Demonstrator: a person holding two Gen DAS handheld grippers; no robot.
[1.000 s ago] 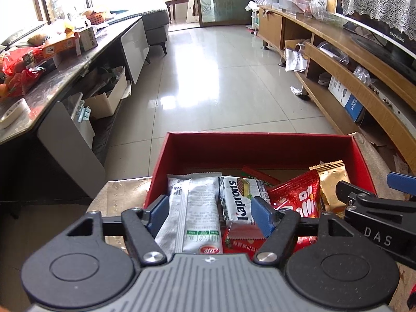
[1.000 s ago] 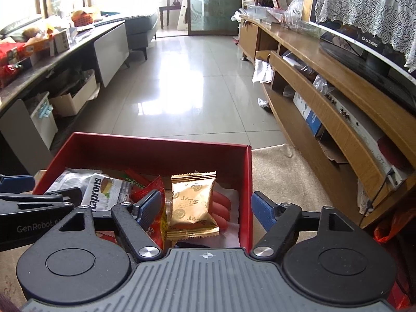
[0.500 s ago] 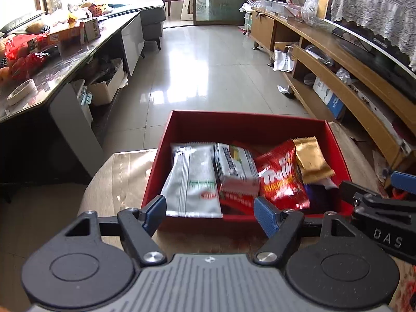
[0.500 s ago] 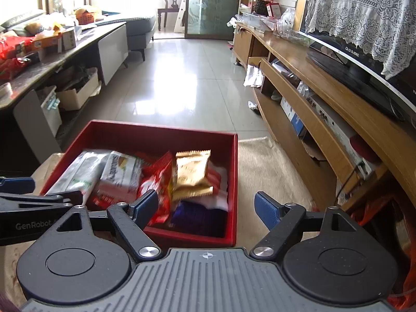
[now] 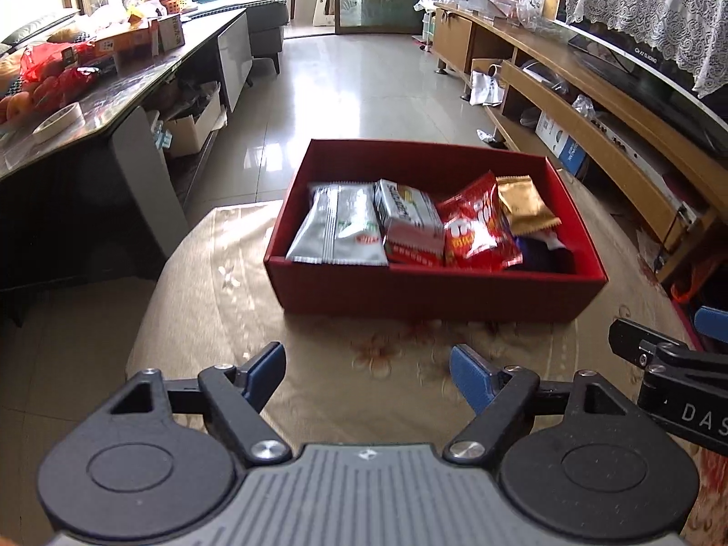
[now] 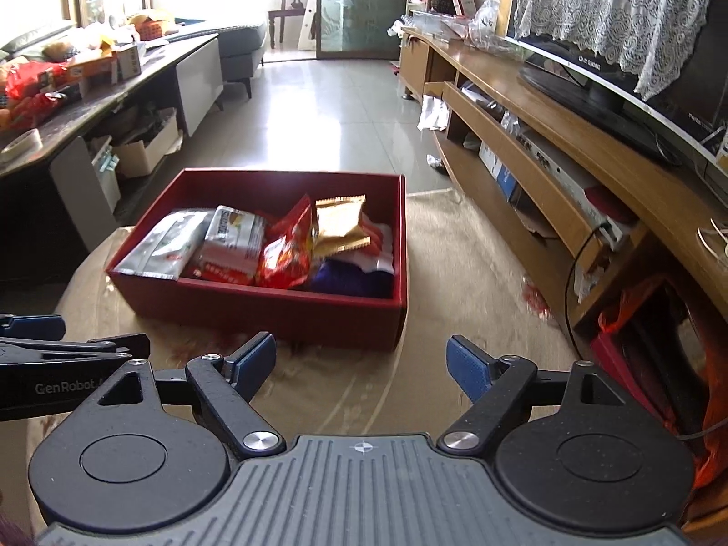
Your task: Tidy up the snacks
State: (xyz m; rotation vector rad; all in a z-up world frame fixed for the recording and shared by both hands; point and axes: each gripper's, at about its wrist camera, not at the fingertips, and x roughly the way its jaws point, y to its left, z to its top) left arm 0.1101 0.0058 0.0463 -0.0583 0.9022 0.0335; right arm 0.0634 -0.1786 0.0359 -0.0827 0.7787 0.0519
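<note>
Both grippers are well back from the red box (image 5: 437,293) now, where a second ago they hung right over its snacks. Nothing lies between either pair of jaws and the box, only bare worktop (image 5: 218,300) cloth. The left gripper (image 5: 367,366) and right gripper (image 6: 361,361) have just been opening, wide and empty. Only the right view shows the television (image 6: 637,104).

Glossy tiled floor (image 5: 364,86), wooden TV cabinet (image 6: 546,136)
</note>
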